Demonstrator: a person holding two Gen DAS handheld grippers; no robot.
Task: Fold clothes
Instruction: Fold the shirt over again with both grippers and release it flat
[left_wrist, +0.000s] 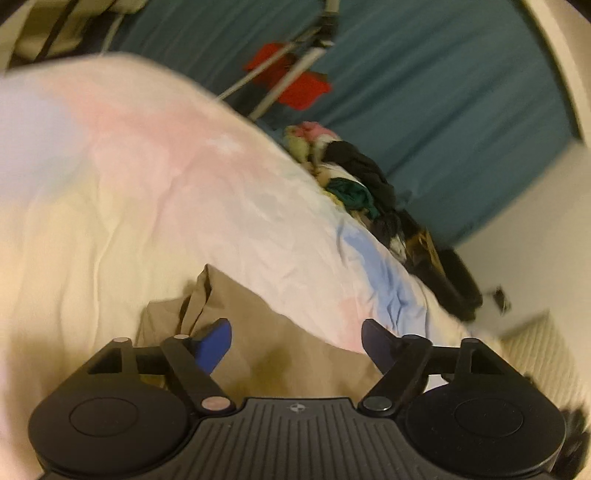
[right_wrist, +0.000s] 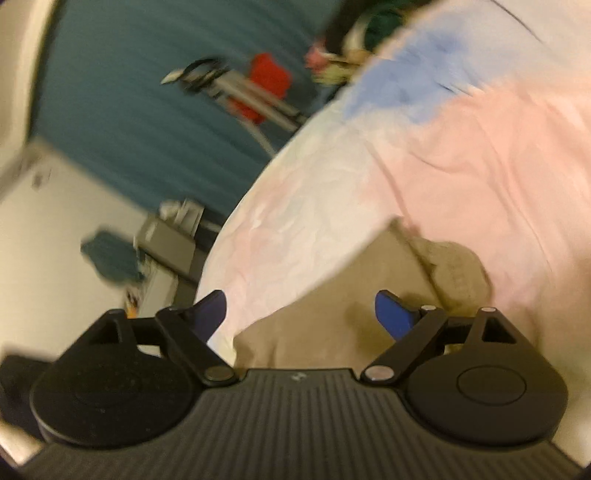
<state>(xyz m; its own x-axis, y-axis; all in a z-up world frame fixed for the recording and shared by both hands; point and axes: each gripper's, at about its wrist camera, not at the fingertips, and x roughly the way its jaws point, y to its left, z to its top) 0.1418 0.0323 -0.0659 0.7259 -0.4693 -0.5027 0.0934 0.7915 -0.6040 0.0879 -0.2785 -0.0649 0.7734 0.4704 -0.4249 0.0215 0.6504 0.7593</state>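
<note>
Tan garment (left_wrist: 280, 332) lies on the pastel bedsheet (left_wrist: 147, 184) beneath the left gripper (left_wrist: 297, 341) and right gripper (right_wrist: 299, 314), both spread wide, empty.

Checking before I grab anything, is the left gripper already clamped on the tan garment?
No, the left gripper is wide open, its blue fingers spread apart over the tan garment.

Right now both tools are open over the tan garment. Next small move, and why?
Probably lower the left tool and close on the tan garment edge. Both tools, including the right tool, are open and empty, and the garment lies loose on the pastel bedsheet.
</note>
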